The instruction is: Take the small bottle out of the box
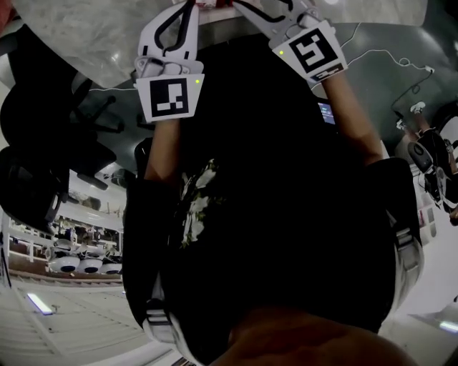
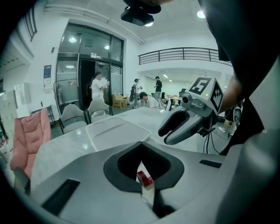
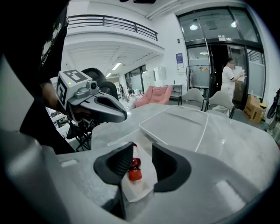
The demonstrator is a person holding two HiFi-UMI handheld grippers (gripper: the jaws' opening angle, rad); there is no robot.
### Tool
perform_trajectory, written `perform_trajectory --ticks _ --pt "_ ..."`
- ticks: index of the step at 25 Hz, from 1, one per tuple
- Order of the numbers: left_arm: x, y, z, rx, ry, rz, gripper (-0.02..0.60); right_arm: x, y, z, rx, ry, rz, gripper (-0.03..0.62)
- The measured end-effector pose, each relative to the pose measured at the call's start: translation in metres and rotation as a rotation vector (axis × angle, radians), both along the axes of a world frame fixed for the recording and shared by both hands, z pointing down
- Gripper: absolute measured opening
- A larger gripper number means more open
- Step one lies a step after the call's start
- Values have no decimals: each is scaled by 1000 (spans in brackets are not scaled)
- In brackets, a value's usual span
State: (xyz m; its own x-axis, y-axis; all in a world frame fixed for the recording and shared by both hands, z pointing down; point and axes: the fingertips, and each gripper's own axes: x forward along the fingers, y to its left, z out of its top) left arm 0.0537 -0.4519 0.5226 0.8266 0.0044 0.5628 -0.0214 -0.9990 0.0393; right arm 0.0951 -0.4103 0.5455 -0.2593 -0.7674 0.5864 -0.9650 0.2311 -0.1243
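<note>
In the right gripper view a small bottle (image 3: 133,168) with a red cap lies on the white box (image 3: 142,188), between my right gripper's (image 3: 142,159) jaws. The left pad sits against the bottle; the right pad stands off it, so the jaws are open. In the left gripper view my left gripper (image 2: 146,177) is shut on the same white box (image 2: 148,189), whose red part shows at the top. In the head view both grippers reach to the top edge, left gripper (image 1: 175,21) and right gripper (image 1: 283,14), with the jaw tips cut off.
A clear plastic tub (image 3: 183,127) lies upside down on the grey marble table (image 2: 65,148), just beyond the grippers. Grey chairs (image 2: 72,118) and a pink chair (image 2: 28,140) stand at the table's far side. People stand farther back in the hall.
</note>
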Motion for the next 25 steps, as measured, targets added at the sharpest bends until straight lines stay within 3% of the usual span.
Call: perform_trajectory --ticks 7,16,25 --pt "2 -5 13 -28 -16 -9 12 0 -3 19 -74 -1 -48 140" --pt "-4 -14 24 -44 -25 -35 12 -21 -2 61 -342 63 -236 140" --pt "-10 -27 26 -65 -8 -80 12 -36 0 84 -538 137 -378 138"
